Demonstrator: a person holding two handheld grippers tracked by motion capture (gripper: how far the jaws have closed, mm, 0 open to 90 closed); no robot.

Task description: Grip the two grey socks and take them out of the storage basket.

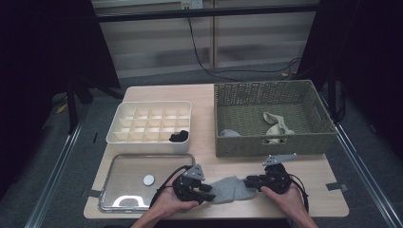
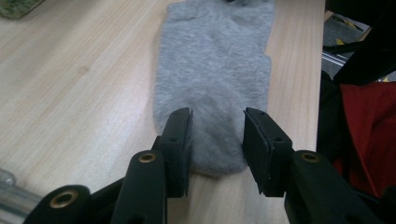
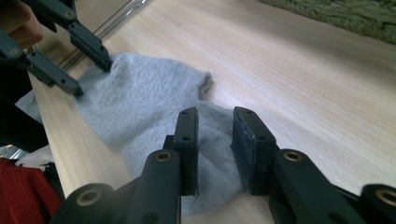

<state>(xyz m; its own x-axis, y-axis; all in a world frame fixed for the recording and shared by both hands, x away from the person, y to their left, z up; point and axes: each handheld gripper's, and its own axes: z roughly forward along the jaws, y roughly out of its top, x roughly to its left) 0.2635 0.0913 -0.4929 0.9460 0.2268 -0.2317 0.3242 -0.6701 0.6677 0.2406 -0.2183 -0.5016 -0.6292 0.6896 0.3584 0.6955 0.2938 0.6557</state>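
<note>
Grey sock (image 1: 229, 188) lies flat on the counter (image 1: 209, 159) near its front edge, between left tongs (image 1: 207, 192) and right tongs (image 1: 249, 183), one at each end. Both tongs' jaws are parted, straddling the sock ends, not clamped. Behind: green woven basket (image 1: 271, 142) with socks, white divided box (image 1: 149, 138), metal tray (image 1: 124, 183).

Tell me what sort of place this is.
Likely a lab or studio set up for recording sock sorting, not a home: a wooden table ringed by dark curtains, cables along the wall behind, a woven basket holding socks, a divided organizer tray, and a grey sock between two handheld grippers.
</note>
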